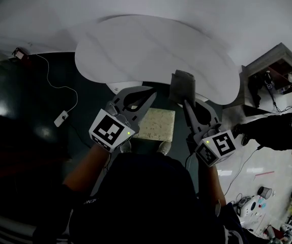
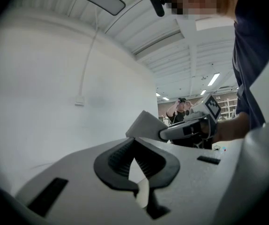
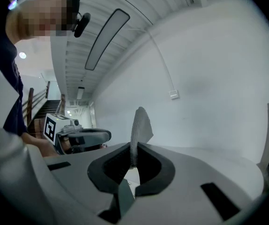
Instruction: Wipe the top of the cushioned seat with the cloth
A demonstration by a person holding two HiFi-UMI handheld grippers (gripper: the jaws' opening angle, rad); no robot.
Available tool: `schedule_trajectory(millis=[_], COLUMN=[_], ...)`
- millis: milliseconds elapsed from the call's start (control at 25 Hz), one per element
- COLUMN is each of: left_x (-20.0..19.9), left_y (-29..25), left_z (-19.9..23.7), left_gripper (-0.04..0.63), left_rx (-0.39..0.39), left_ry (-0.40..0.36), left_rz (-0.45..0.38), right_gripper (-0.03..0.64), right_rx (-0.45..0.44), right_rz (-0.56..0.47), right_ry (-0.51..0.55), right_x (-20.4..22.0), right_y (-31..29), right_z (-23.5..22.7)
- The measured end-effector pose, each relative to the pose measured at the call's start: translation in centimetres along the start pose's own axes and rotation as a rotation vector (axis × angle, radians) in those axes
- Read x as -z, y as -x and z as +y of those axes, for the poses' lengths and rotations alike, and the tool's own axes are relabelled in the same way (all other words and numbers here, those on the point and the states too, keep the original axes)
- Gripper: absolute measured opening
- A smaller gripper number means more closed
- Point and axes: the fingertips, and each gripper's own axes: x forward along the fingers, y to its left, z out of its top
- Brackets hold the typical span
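Note:
The cushioned seat (image 1: 157, 124) is a beige speckled square pad straight below me, between the two grippers. My right gripper (image 1: 186, 103) is shut on a grey cloth (image 1: 182, 87), which stands up from its jaws above the seat's right edge. In the right gripper view the cloth (image 3: 139, 123) rises edge-on out of the right gripper (image 3: 134, 148). My left gripper (image 1: 150, 91) hovers over the seat's left side, jaw tips together and nothing held. The left gripper view shows its own tips (image 2: 134, 141) closed, with the right gripper (image 2: 190, 128) and cloth (image 2: 146, 124) beyond.
A white rounded tabletop (image 1: 151, 50) lies just past the seat. On the dark floor to the left is a white cable with an adapter (image 1: 61, 118). An open shelf unit (image 1: 274, 74) and a dark-clothed person (image 1: 281, 130) are at the right. My shoes (image 1: 164, 147) are by the seat's near edge.

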Motion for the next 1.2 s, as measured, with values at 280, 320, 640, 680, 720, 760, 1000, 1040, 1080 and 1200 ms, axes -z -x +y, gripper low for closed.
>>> schedule_trajectory(millis=[280,320,640,680,720,760,1000,1040,1080,1200], left_x=[-0.6,-0.6,0.1,0.1,0.1,0.1,0.5,0.6,0.7,1.1], left_y=[-0.9,-1.1,-2.5,-2.7,-2.9,-3.1,-3.6,-3.6,-3.6,-3.7], left_z=[0.6,0.9,2.0,2.2,2.4,2.8,3.7,3.7,3.7,3.7], left_gripper=[0.006,0.008,0.008,0.008,0.006,0.006,0.008,0.008,0.008,0.008], left_rx=[-0.012,-0.017,-0.026,-0.027,-0.029,-0.033,-0.042,-0.043,-0.042,-0.038], left_ry=[-0.008,-0.008,0.013,0.015,0.018,0.02,0.025,0.024,0.025,0.026], left_rz=[-0.007,-0.009,0.01,0.011,0.011,0.01,0.006,0.006,0.009,0.022], right_gripper=[0.034,0.034,0.032,0.034,0.034,0.034,0.034,0.032,0.032,0.032], right_rx=[-0.029,-0.033,-0.066,-0.069,-0.073,-0.075,-0.087,-0.089,-0.09,-0.094], right_rz=[-0.007,-0.006,0.021,0.024,0.027,0.03,0.04,0.041,0.043,0.052], right_ry=[-0.002,-0.003,-0.014,-0.012,-0.01,-0.009,-0.013,-0.014,-0.013,-0.016], right_x=[-0.6,-0.7,-0.1,-0.2,-0.3,-0.4,-0.3,-0.2,-0.1,0.2], right_y=[-0.9,-1.1,-2.7,-3.0,-3.2,-3.6,-4.6,-4.6,-4.7,-4.8], right_z=[-0.6,-0.8,-1.7,-1.9,-2.1,-2.3,-2.6,-2.6,-2.6,-2.6])
